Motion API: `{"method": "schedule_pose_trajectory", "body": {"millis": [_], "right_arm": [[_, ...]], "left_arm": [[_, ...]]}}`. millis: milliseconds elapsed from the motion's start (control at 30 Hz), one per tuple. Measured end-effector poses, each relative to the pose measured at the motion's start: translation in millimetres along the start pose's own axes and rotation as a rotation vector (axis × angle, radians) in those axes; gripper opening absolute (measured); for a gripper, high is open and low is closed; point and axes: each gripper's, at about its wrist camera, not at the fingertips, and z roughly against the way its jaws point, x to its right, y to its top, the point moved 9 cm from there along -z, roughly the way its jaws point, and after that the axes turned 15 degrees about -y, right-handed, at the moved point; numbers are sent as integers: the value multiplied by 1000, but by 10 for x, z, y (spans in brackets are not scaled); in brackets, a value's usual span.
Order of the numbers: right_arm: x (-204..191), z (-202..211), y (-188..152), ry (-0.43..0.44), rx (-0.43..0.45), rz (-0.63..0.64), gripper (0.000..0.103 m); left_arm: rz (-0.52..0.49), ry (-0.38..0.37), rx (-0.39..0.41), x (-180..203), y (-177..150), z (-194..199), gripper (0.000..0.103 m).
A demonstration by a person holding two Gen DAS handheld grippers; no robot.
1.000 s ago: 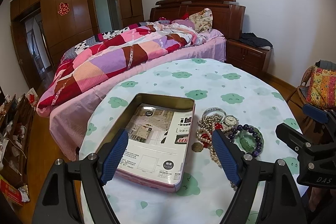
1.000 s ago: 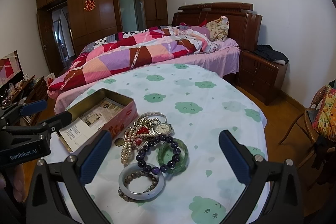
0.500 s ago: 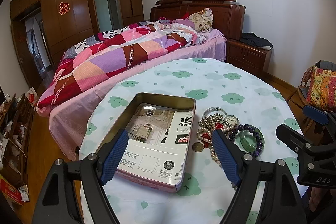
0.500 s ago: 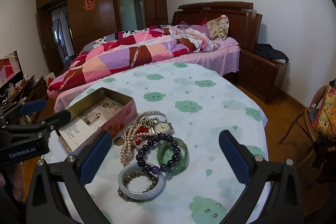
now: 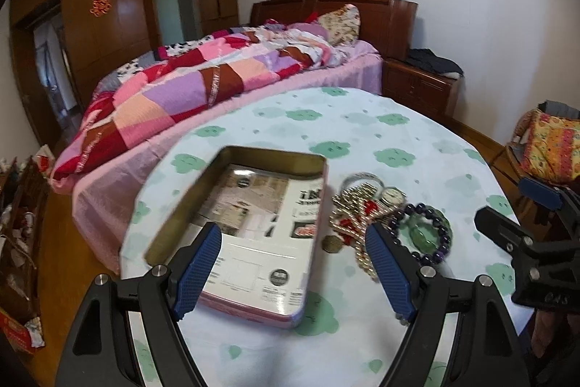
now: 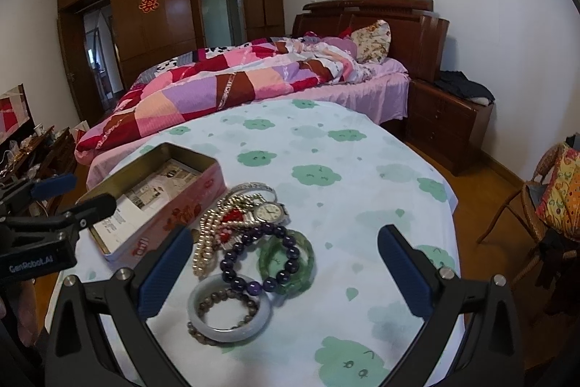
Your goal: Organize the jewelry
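Observation:
An open pink tin box (image 5: 253,234) (image 6: 159,205) lined with printed paper lies on the round table. Right of it is a jewelry pile: pearl strands with red beads (image 6: 217,223) (image 5: 353,216), a wristwatch (image 6: 270,211) (image 5: 393,195), a purple bead bracelet (image 6: 261,260) (image 5: 427,234), a green bangle (image 6: 290,263), a pale bangle (image 6: 228,314) with a brown bead bracelet, and a coin (image 5: 332,244). My left gripper (image 5: 293,267) is open above the box's near end. My right gripper (image 6: 284,272) is open around the pile's near side.
The table (image 6: 362,176) has a white cloth with green cloud prints. A bed with a patchwork quilt (image 6: 235,78) stands behind it, with a wooden nightstand (image 6: 446,126) at the right. A wicker chair with a cushion (image 6: 551,202) is at the far right.
Both grippers have shifted only slightly; the left view has tilted a little. The jewelry and box have not moved.

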Motion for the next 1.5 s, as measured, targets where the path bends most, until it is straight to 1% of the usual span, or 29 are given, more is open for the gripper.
{"method": "schedule_pose_trajectory", "body": {"millis": [67, 200, 267, 300, 333, 367, 433, 500, 567, 633, 700, 767, 800, 833, 933, 1000, 1033, 1100, 1233, 1400, 1433, 1467, 1500], "right_arm": [[68, -46, -32, -5, -21, -7, 103], [204, -160, -154, -26, -64, 4, 90], [253, -209, -213, -33, -84, 7, 87], [288, -235, -256, -35, -96, 9, 86], [313, -249, -266, -37, -100, 8, 86], [340, -260, -287, -41, -105, 5, 86], [383, -274, -309, -44, -111, -4, 86], [402, -271, -311, -46, -108, -11, 86], [393, -255, -303, -45, -105, -9, 87], [373, -255, -304, -44, -99, -3, 87], [346, -258, -314, -41, -99, 4, 87], [326, -267, -323, -38, -99, 9, 87], [319, -273, -322, -38, -99, 10, 87], [311, -282, -320, -37, -98, 10, 88], [307, -285, -323, -38, -97, 10, 89], [307, -287, -326, -39, -98, 8, 90], [305, -288, -327, -38, -99, 9, 90], [310, -285, -330, -39, -100, 7, 90], [327, -298, -339, -46, -100, -3, 90], [345, -356, -330, -28, -109, -11, 90], [341, -367, -324, -23, -111, -9, 89], [329, -372, -312, -8, -110, -7, 87], [314, -379, -299, 2, -110, -2, 82]], "left_arm": [[-8, -20, -17, 70, -48, -65, 82], [-29, -77, -49, 256, -141, -181, 81], [-42, -98, -68, 335, -179, -253, 79], [-46, -109, -80, 375, -201, -287, 70], [-52, -136, -106, 451, -243, -351, 62], [-56, -154, -122, 499, -269, -391, 59], [-78, -180, -169, 624, -352, -506, 50], [-89, -206, -197, 705, -411, -568, 48], [-92, -219, -225, 737, -453, -625, 41], [-83, -230, -258, 752, -499, -693, 30], [-78, -246, -276, 767, -530, -709, 28], [-78, -258, -298, 788, -565, -753, 23], [-75, -263, -307, 785, -588, -762, 19], [-67, -272, -317, 793, -603, -783, 18], [-54, -286, -322, 776, -599, -803, 18], [-44, -297, -318, 757, -593, -806, 14], [-34, -301, -312, 743, -590, -787, 10], [-21, -315, -300, 716, -576, -752, 10], [-25, -307, -251, 673, -505, -618, 10], [-30, -302, -191, 626, -397, -453, 9], [-35, -300, -173, 619, -363, -420, 0], [-42, -307, -152, 622, -316, -378, 0], [-47, -306, -132, 621, -268, -335, 0]]}}
